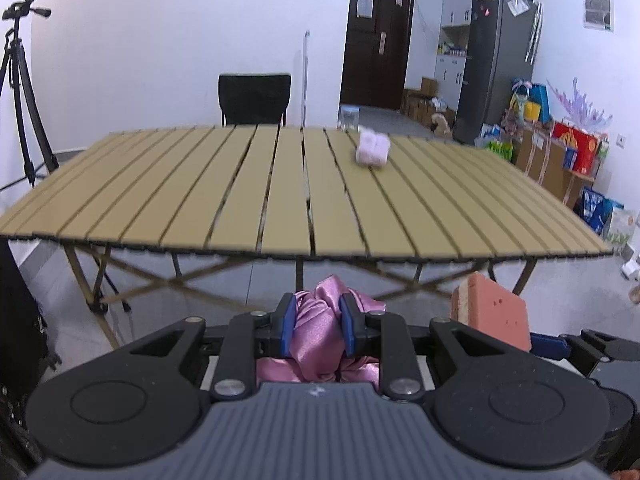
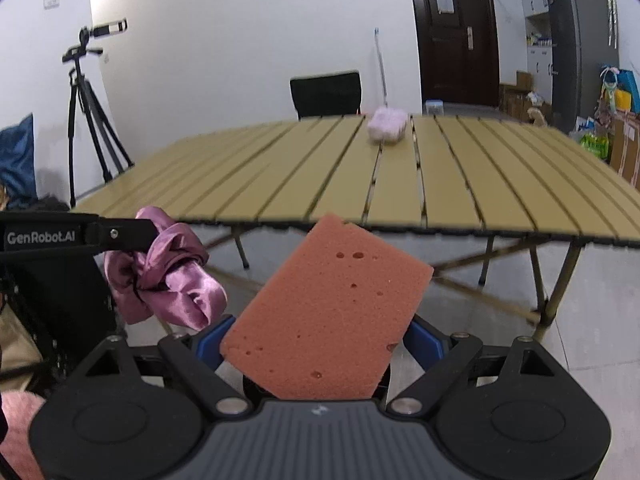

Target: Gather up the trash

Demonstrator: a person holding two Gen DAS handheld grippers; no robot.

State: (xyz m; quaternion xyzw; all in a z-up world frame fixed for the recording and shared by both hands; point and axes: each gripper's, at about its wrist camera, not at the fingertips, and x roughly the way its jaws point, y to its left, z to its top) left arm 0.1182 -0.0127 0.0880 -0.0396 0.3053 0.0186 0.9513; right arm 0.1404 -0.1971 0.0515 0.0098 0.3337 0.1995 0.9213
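Before table edge [image 2: 400,227]: gripped sponge [image 2: 328,308], satin cloth [image 1: 318,326].

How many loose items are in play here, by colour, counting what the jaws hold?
Pink-purple satin cloth, held by left gripper: 1
Salmon sponge, held by right gripper: 1
Pale pink pack on table: 1
Total: 3

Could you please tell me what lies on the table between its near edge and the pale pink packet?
Nothing: in both wrist views only bare slats of the table run from its near edge to the pale pink packet.
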